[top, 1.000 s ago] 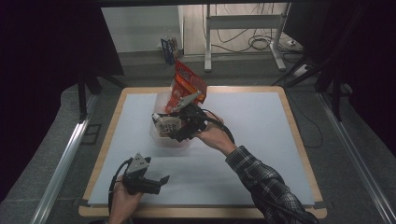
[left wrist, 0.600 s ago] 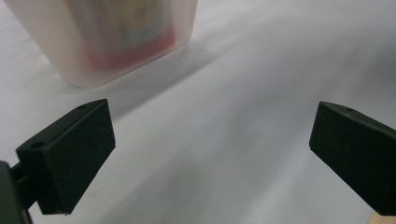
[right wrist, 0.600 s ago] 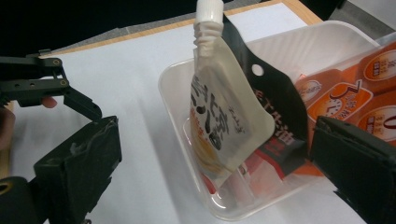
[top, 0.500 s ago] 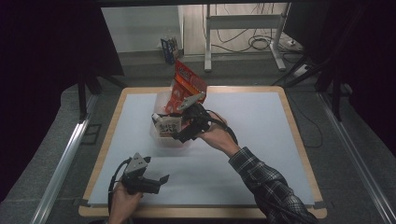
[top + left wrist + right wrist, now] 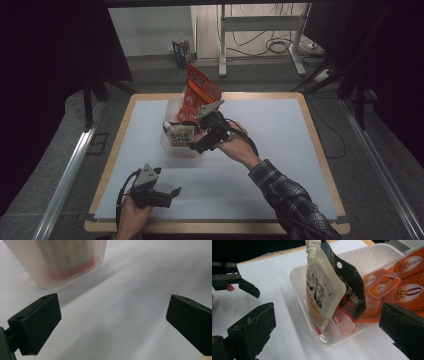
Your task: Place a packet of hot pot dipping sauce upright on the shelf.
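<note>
We count two pouches in one clear tub (image 5: 299,272), white-and-black (image 5: 324,290) and orange (image 5: 392,280), perhaps more beneath; both grippers, left (image 5: 167,195) and right (image 5: 197,145), gape, the right having just opened, gripping nothing.

The right tongs (image 5: 196,142), jaws having just opened wider, hover at the near rim of a clear tub (image 5: 172,146) on the bench (image 5: 280,150). A white pouch (image 5: 179,135) stands just left of them, an orange packet (image 5: 197,90) beyond. The left tongs (image 5: 167,196) rest open, well apart, nearer the person.
</note>
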`<action>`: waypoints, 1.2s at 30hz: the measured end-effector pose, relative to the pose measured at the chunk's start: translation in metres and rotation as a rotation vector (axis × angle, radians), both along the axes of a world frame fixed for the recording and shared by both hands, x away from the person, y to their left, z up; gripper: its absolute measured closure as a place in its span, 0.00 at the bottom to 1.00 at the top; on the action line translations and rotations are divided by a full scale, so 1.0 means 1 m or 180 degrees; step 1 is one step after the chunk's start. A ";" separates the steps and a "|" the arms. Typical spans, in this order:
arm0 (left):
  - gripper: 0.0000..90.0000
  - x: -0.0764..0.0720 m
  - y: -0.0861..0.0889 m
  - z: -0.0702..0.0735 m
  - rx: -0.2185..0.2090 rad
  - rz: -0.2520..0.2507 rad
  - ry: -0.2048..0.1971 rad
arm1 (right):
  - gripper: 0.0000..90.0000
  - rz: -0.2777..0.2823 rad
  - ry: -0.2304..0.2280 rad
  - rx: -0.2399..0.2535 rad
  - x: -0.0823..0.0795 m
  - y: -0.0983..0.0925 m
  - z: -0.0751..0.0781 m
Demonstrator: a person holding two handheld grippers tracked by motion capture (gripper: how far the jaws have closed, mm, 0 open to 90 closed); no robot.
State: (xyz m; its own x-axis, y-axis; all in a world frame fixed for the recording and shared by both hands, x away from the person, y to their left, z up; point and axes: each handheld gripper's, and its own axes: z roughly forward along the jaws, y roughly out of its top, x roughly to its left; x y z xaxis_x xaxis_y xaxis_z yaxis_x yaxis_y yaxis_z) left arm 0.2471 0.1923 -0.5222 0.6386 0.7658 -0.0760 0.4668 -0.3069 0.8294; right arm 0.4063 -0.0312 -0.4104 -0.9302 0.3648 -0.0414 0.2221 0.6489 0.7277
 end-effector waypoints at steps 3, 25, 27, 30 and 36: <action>0.00 0.000 0.000 0.000 0.0010 -0.0008 -0.0005 | 0.00 -0.0025 0.0000 0.0008 0.000 -0.003 0.000; 0.00 -0.001 -0.001 0.000 0.0031 -0.0011 -0.0015 | 0.00 -0.0129 -0.0032 0.0182 -0.010 -0.022 0.001; 0.00 -0.001 -0.002 0.000 0.0032 -0.0020 -0.0017 | 0.00 -0.0141 -0.0047 0.0193 -0.012 -0.024 0.000; 0.00 -0.001 -0.003 0.000 0.0046 -0.0038 -0.0024 | 0.00 -0.0154 -0.0062 0.0196 -0.014 -0.026 0.000; 0.00 -0.001 -0.004 0.000 0.0085 -0.0051 -0.0039 | 0.00 -0.0195 -0.0083 0.0229 -0.018 -0.029 0.000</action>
State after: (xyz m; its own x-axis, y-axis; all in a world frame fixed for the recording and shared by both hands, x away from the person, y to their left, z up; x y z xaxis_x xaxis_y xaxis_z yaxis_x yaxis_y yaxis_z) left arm 0.2458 0.1883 -0.5221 0.6516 0.7570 -0.0480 0.4516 -0.3363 0.8264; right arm 0.3886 -0.0602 -0.4108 -0.9049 0.4239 -0.0370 0.2402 0.5806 0.7780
